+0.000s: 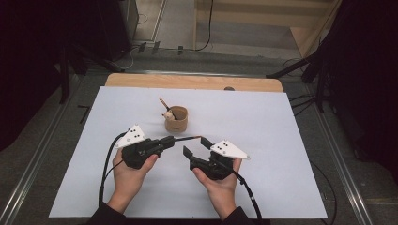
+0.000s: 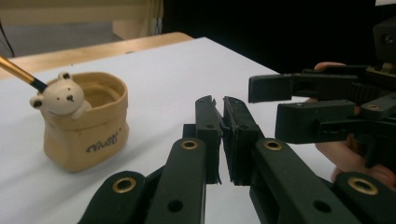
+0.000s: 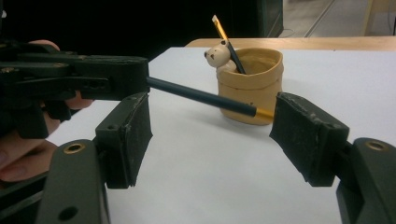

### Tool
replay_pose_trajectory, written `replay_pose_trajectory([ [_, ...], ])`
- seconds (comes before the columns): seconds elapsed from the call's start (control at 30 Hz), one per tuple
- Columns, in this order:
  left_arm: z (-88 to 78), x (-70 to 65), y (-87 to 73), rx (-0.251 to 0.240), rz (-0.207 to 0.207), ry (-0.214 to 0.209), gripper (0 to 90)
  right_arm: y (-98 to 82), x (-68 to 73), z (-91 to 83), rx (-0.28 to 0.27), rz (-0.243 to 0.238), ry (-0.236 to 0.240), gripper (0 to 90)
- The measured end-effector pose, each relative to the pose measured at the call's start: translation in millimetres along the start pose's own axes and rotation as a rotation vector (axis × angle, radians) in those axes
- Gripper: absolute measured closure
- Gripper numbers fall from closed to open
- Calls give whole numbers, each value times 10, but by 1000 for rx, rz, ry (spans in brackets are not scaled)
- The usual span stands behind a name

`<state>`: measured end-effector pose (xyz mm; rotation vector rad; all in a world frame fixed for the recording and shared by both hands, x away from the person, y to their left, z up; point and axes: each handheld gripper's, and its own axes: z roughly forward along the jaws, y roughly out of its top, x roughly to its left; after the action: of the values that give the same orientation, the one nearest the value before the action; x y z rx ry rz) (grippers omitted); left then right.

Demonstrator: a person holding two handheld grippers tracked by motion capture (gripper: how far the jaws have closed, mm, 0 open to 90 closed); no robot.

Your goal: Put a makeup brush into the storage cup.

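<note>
Gripped only by its tip in the closed left gripper (image 1: 172, 139), the slim dark pencil with a gold end (image 3: 205, 97) juts level toward the tan bear-faced ceramic cup (image 1: 176, 119) just beyond and could swing, slip or knock the cup over. The right gripper (image 1: 195, 145), jaws wide and empty, flanks the pencil's free end, both hands low over the white table (image 1: 281, 140).

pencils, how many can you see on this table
2. One pencil is clamped level in the left gripper, its tip between the right gripper's open jaws. The other pencil stands tilted in the tan bear cup. More could be hidden inside the cup.
</note>
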<state>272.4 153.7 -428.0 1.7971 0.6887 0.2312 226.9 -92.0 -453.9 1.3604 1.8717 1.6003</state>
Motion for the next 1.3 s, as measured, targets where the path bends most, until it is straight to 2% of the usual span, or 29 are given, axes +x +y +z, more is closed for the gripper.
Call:
replay_pose_trajectory([
  [0.13,-16,-27,-1,-34,14,5,862,-6,23,14,2,54,20,245],
  [0.17,-19,-29,-3,-41,14,6,862,-11,25,19,2,62,13,213],
  [0.3,-26,-26,-15,-62,10,5,863,-29,2,37,7,142,20,153],
  [0.47,-26,-31,-42,-84,3,8,862,-32,-66,43,-9,293,78,132],
  [0.57,-18,-43,-55,-92,2,9,862,-16,-97,51,-18,371,91,121],
  [0.7,2,-56,-75,-106,-13,-1,863,-7,-139,55,-25,482,106,158],
  [0.87,38,-94,-105,-104,-9,-8,863,-41,-277,72,-36,690,130,193],
  [0.93,57,-120,-112,-105,1,-5,863,-55,-321,78,-38,729,129,201],
  [1.13,106,-192,-152,-109,16,-8,863,-96,-420,83,-39,796,129,278],
  [1.3,144,-243,-174,-100,39,-10,862,-116,-452,82,-32,826,139,346],
])
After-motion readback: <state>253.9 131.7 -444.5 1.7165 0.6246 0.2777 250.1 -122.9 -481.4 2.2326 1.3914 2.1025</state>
